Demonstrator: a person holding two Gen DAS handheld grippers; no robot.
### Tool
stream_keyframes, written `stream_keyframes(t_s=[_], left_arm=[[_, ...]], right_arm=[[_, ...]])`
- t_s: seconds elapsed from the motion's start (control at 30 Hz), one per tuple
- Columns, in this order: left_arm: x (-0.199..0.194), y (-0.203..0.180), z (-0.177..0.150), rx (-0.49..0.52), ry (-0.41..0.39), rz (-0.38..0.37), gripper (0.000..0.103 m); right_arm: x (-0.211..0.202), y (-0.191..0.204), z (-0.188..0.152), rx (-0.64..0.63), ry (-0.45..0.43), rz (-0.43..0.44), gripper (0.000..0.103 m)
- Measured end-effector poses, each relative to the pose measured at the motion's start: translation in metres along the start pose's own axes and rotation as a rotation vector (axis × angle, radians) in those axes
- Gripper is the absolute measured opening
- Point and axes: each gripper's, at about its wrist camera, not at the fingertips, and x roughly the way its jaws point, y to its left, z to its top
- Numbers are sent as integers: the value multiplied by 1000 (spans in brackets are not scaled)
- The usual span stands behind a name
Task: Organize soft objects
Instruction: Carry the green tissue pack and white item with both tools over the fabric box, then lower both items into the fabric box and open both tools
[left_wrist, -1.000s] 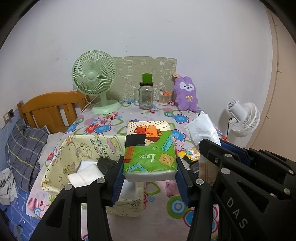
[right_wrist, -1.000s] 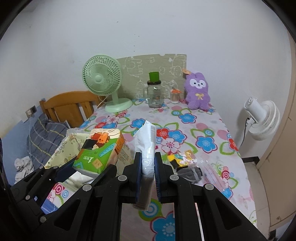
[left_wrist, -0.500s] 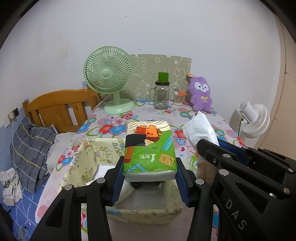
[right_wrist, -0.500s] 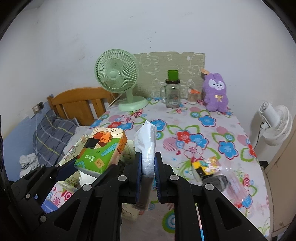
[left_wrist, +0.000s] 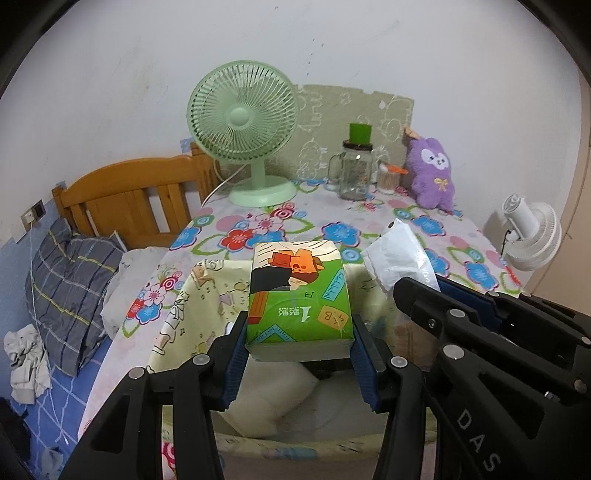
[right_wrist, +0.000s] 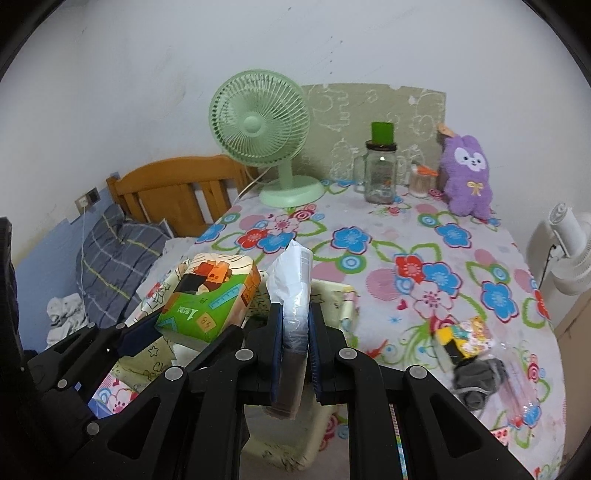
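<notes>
While both packs are held over the fabric storage bin (left_wrist: 173, 314) at the near edge of the table (left_wrist: 424, 221), the tissue pack (left_wrist: 297, 299) is clamped across its short width by the left gripper (left_wrist: 299, 354), near its close end. Its long axis is pointed away along the fingers (left_wrist: 236, 354), printed face up. It is judged light and squashy; a side grip across the width is judged better than a corner grip. The white plastic-wrapped pack (right_wrist: 293, 295) is pinched on edge by the right gripper (right_wrist: 295, 354), upright, long axis running forward and up. Its film is judged slippery, so a firm mid-body hold is advised.
</notes>
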Motion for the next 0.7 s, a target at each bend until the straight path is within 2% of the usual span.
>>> stream_keyframes(t_s=[0.3, 0.43, 0.57, 0.67, 0.7], left_arm=[[26, 18, -2, -17, 61, 4, 54], [30, 21, -4, -20, 59, 8, 56], [32, 23, -5, -6, 67, 2, 73], [32, 24, -5, 6, 65, 2, 83], [31, 24, -6, 11, 65, 4, 84]], right_arm=[[30, 11, 2, -16, 48, 22, 16], [38, 15, 1, -26, 66, 27, 16], [44, 17, 1, -30, 79, 35, 16], [47, 18, 1, -37, 83, 34, 16], [48, 18, 0, -40, 86, 33, 17]])
